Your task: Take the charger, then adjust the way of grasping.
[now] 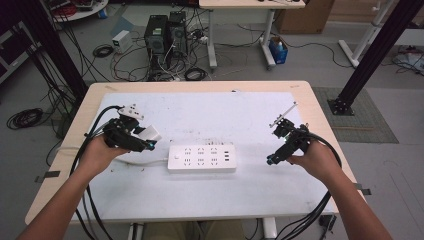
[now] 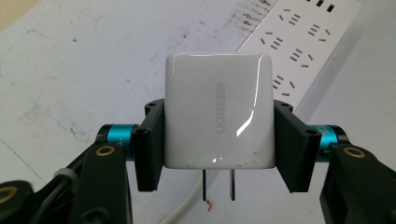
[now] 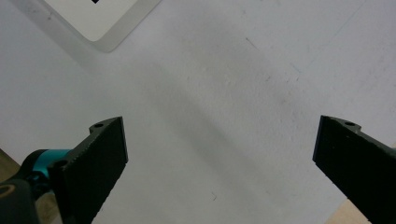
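My left gripper [image 2: 218,140] is shut on a white UGREEN wall charger [image 2: 218,112], its pads pressing both sides; the two flat prongs [image 2: 218,185] stick out toward the camera. In the high view the left gripper [image 1: 148,137] holds this charger [image 1: 150,133] above the table, just left of a white power strip [image 1: 201,158] lying at the middle. The strip's sockets [image 2: 294,35] also appear beyond the charger. My right gripper [image 1: 272,159] hovers right of the strip, and its jaws [image 3: 219,154] stand wide open over bare mat, with a corner of the power strip [image 3: 100,21] at top left.
A white mat [image 1: 240,117] covers most of the wooden table [image 1: 320,107]. The strip's white cord [image 1: 137,162] runs left under my left hand. Black cables trail from both grippers off the front edge. Computers, cables and stands fill the floor beyond the table.
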The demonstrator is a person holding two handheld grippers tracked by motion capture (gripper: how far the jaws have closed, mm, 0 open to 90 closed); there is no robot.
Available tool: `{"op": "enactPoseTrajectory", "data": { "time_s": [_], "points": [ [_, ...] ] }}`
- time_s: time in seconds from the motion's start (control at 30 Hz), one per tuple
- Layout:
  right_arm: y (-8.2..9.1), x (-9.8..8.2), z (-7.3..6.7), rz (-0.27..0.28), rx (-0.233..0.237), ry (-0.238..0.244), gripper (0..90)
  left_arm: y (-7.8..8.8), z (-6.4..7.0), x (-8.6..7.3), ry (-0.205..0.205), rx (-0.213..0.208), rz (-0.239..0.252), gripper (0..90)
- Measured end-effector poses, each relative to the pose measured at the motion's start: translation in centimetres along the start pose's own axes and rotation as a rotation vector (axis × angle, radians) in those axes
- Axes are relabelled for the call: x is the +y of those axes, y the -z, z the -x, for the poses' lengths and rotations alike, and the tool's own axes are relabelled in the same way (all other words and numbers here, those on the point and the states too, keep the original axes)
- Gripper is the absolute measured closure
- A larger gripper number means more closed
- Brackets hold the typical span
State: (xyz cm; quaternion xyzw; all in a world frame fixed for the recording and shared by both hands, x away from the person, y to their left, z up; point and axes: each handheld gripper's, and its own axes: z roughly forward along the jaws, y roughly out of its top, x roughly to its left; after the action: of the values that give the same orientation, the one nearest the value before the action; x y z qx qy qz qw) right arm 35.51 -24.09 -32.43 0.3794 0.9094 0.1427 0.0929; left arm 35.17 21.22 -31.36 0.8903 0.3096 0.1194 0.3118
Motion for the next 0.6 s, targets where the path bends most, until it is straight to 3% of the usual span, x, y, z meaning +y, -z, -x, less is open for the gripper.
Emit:
{"op": "enactPoseTrajectory", "data": {
  "time_s": [0.4,0.6],
  "points": [
    [0.7,-0.4,-0.4,0.036,0.000,-0.007,2.4,0.2,1.6,0.7,-0.031,-0.026,0.013,42.5],
    [0.9,-0.2,-1.1,0.054,0.016,-0.014,2.4,0.3,2.2,1.4,-0.076,-0.049,0.018,42.6]
  ]
}}
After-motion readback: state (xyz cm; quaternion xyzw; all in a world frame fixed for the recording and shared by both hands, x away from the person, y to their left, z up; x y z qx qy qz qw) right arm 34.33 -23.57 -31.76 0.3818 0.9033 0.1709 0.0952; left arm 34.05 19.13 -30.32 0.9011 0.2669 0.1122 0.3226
